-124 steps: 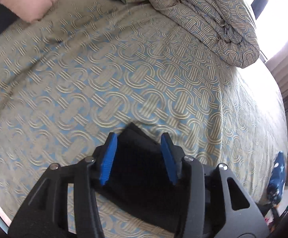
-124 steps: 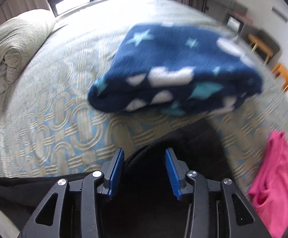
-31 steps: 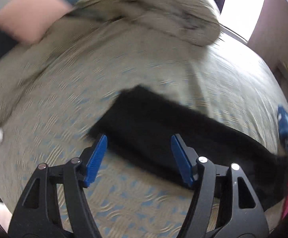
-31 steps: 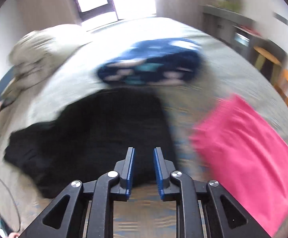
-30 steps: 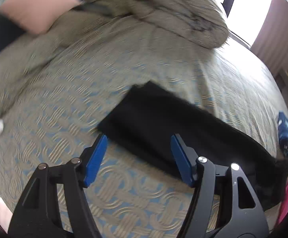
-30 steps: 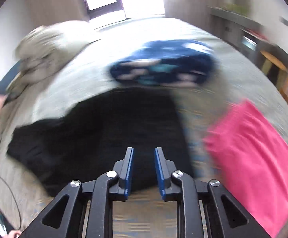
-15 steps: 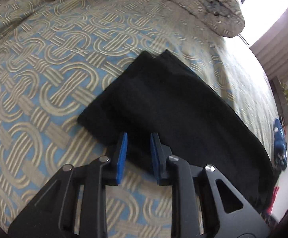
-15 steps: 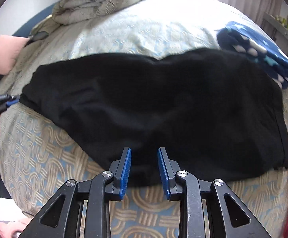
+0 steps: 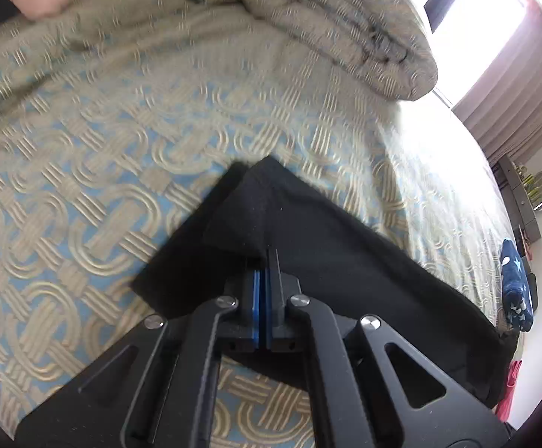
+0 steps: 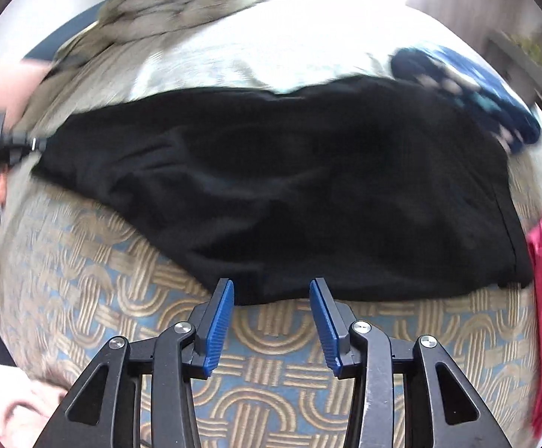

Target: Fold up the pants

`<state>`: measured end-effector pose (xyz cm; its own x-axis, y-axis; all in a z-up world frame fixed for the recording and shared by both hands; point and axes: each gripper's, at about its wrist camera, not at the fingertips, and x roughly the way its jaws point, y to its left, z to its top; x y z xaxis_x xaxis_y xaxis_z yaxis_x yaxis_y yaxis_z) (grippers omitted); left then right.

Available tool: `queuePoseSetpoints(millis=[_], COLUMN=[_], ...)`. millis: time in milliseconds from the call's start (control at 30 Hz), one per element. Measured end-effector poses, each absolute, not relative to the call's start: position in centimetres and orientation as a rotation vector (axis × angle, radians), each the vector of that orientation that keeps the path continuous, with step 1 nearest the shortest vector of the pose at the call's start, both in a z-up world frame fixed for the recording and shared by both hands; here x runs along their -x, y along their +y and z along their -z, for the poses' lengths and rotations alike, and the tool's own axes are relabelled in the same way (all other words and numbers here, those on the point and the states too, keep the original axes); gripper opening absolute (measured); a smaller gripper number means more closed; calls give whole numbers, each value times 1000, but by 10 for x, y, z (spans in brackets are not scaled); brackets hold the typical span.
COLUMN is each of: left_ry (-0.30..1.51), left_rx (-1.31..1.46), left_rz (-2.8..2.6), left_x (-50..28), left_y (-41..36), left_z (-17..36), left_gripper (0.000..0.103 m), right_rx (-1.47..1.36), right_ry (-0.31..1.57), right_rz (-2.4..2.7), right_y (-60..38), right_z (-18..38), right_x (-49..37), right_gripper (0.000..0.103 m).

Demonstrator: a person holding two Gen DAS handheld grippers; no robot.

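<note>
Lying flat across patterned bedspread (image 9: 84, 171): black pants (image 10: 289, 194), soft, limp, light. Left gripper (image 9: 265, 261) clenched on leg-end hem. Right gripper (image 10: 271, 298), jaws just opening, empty, over near edge; grip there.

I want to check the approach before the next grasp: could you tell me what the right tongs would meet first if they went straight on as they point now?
Most likely the near edge of the black pants, lying just ahead of the open right tongs on the bedspread; depth is hard to judge.
</note>
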<state>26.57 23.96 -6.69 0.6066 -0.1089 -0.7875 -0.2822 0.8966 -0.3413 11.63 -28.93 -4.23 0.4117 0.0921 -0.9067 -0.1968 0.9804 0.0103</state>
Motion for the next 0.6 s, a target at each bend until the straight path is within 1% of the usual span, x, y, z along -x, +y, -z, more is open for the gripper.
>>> queuePoseSetpoints(millis=[67,133,233,267,300,333,500,600], left_ry=[909,903,943,959,972,982,903,966], left_rx=[462,448,452,456,462,472,465,415], left_rz=[-108,-103,-110,-114,-118,-123,-82,-140], left_x=[-260,-256,-259,-260,-260,-259,-246,-253], left_y=[244,247,251,252,253,254,250,251], left_z=[60,59,71,77,81,84,71,89], left_gripper=[3,3,3,3,3,3,4,5], right_rx=[190,269,342,335,323,290,184,129], right_ry=[1127,1128,1138,1161,1177,1188,1143,1180], right_rz=[-238,-264,-233,-226,-223,-224,-289,-347], right_y=[-267,-247,-230,-229,-229,-232,-248,-260], right_z=[47,55,71,78,81,81,41,40], right_x=[-119,-123,-140,-147,-151,-156,-143,-138], right_gripper=[52,52,52,37,18,4,2,2])
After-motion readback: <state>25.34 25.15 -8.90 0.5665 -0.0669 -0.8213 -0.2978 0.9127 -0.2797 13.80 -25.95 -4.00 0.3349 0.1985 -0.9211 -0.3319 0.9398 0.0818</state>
